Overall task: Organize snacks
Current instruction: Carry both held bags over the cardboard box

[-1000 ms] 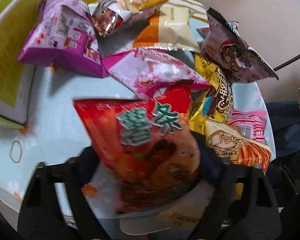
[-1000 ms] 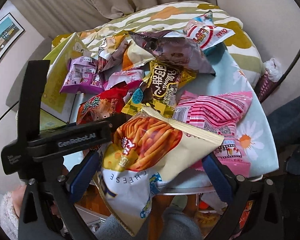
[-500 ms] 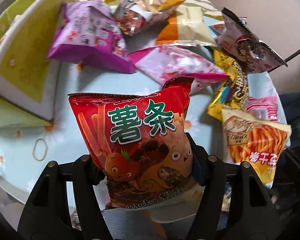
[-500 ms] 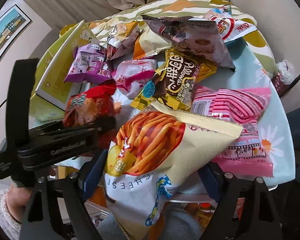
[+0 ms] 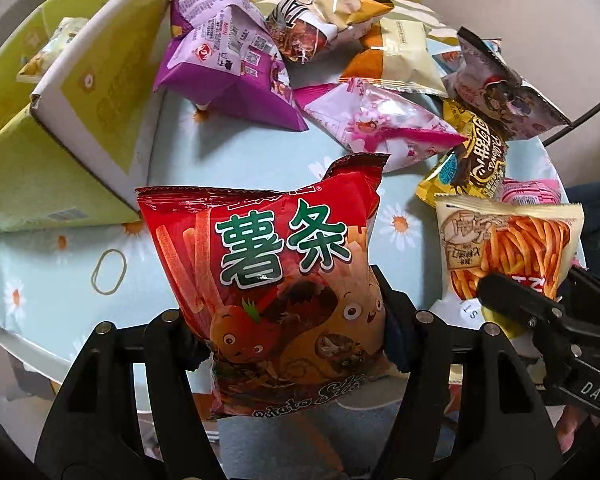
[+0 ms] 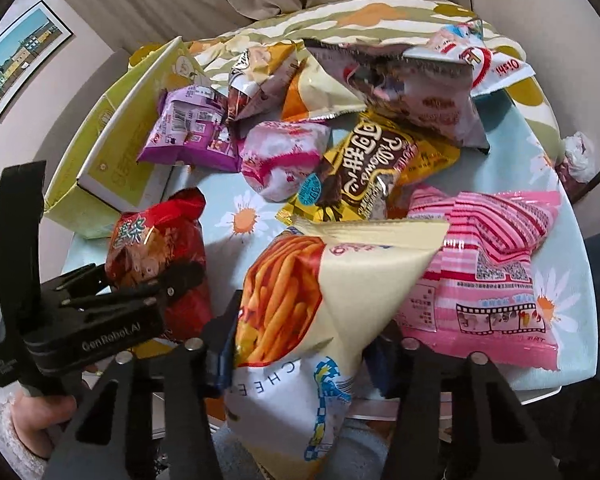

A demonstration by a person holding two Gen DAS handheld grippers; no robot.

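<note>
Snacks mid-sort: red fries bag [image 5: 284, 292] clenched in left gripper [image 5: 296, 332] jaws, cheese-stick bag [image 6: 300, 320] clenched in right gripper [image 6: 300, 360], both above desk [image 5: 228, 160] edge. Next, presumably: carry to green box [image 5: 84, 92], release.

Both wrist views steep downward, close over table [image 5: 228, 152], left view from left edge, right view from near edge, shared snack pile [image 6: 380, 168]

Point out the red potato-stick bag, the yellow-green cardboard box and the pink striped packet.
red potato-stick bag [image 5: 276, 264], left wrist view, on the green lettering.
yellow-green cardboard box [image 5: 52, 168], left wrist view, on its near side wall.
pink striped packet [image 6: 496, 240], right wrist view, on the striped upper face.
</note>
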